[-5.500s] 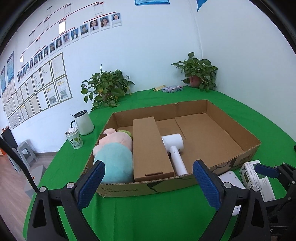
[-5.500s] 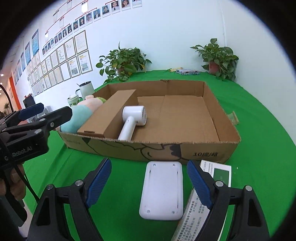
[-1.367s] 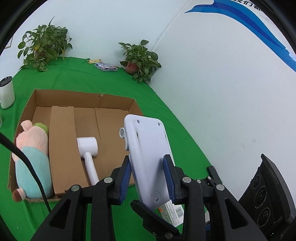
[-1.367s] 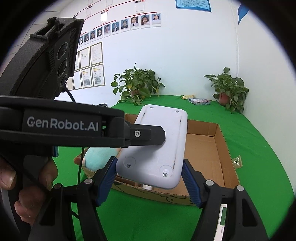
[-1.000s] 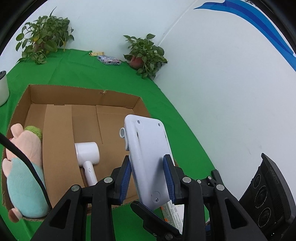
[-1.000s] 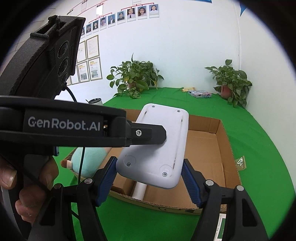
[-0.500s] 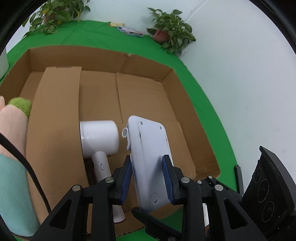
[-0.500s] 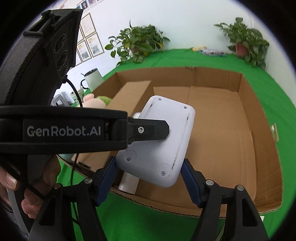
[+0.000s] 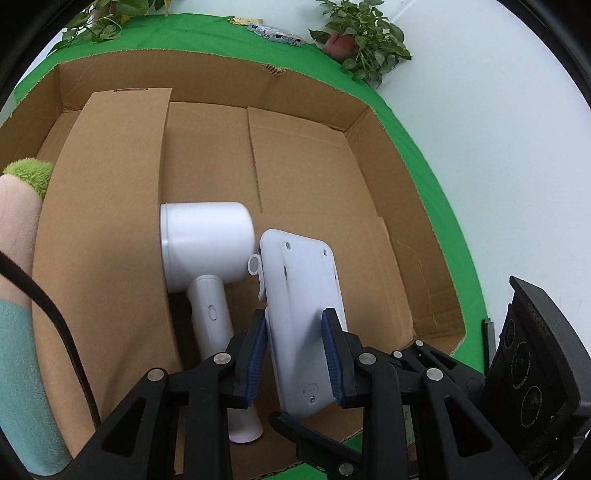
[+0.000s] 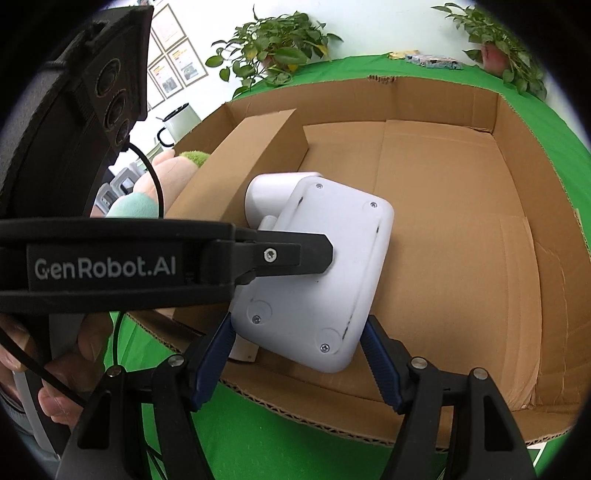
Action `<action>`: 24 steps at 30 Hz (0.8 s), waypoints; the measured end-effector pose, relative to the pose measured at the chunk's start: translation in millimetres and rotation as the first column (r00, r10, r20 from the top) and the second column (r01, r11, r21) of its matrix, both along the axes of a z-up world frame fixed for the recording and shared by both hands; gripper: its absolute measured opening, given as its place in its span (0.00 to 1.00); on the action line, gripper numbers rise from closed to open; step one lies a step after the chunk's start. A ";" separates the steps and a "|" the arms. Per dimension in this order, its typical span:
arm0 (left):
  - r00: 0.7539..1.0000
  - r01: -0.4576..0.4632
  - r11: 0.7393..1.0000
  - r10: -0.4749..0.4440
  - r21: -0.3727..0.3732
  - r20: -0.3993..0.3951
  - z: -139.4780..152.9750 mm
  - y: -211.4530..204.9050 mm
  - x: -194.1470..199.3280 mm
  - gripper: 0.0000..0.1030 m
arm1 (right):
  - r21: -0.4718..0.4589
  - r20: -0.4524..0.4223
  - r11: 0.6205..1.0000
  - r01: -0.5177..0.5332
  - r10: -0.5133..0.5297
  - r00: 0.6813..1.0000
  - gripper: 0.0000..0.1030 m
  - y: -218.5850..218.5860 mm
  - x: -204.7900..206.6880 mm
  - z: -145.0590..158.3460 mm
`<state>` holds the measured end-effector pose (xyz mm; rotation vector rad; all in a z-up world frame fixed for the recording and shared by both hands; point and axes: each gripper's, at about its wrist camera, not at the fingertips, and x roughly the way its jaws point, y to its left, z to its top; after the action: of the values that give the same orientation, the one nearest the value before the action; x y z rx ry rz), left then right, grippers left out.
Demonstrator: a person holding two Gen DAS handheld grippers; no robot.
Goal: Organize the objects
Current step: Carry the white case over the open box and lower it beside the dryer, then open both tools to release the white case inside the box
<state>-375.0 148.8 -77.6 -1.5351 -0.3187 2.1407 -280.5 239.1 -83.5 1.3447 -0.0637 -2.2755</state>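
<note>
While you hold both tools over the cardboard box (image 9: 303,155), your left gripper (image 9: 295,354) is clamped on the white device (image 9: 303,295), its blue pads (image 9: 256,354) pressing the two long edges near the lower end. In the left wrist view, going from 9 o'clock across: the plush toy (image 9: 18,295), pink and teal with a green tuft, lies against the box's left wall; next to it sits the long brown carton (image 9: 103,229), running from 6 toward 12 o'clock; just beside the carton lies the white hair dryer (image 9: 205,247), barrel toward 12 and handle toward 6. The white device is held tilted at the centre, screw-side up, its upper corner just beside the dryer's barrel; whether they touch cannot be told. Bare box floor fills the area from 1 to 3 o'clock, and the green tabletop (image 9: 424,155) curves round the box's right wall. A potted plant (image 9: 362,33) stands at 1 o'clock by the white wall.

In the right wrist view, your left hand (image 10: 70,365) grips its tool at 8 o'clock, and that tool's black finger (image 10: 291,254) reaches in from 9 o'clock onto the device (image 10: 317,280). Your right gripper (image 10: 295,362) stands with its blue pads (image 10: 210,365) spread either side of the device's near end; the left pad looks to be against the casing, and contact at the right pad cannot be judged. Beyond, at 11 o'clock, a leafy plant (image 10: 273,44) and a white mug (image 10: 177,122) stand outside the box.
</note>
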 end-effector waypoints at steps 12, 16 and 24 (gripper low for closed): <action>0.994 -0.034 0.999 0.034 0.007 -0.108 33.1 -43.1 31.8 0.27 | 0.017 0.061 1.000 0.013 -0.014 0.998 0.68 3.6 -0.6 -1.3; 0.990 -0.053 0.999 0.053 0.000 -0.127 35.8 -61.4 38.2 0.27 | 0.032 0.075 0.999 0.020 -0.022 0.997 0.68 3.8 -1.0 -0.9; 0.987 -0.067 0.998 0.069 0.019 -0.146 37.4 -83.9 41.5 0.27 | 0.122 0.033 0.992 0.031 -0.035 0.999 0.70 -0.5 -1.8 16.7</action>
<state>-333.5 65.0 -40.2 -1.3684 -0.3394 2.2847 -282.3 238.6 -66.8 1.4556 0.0410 -2.3161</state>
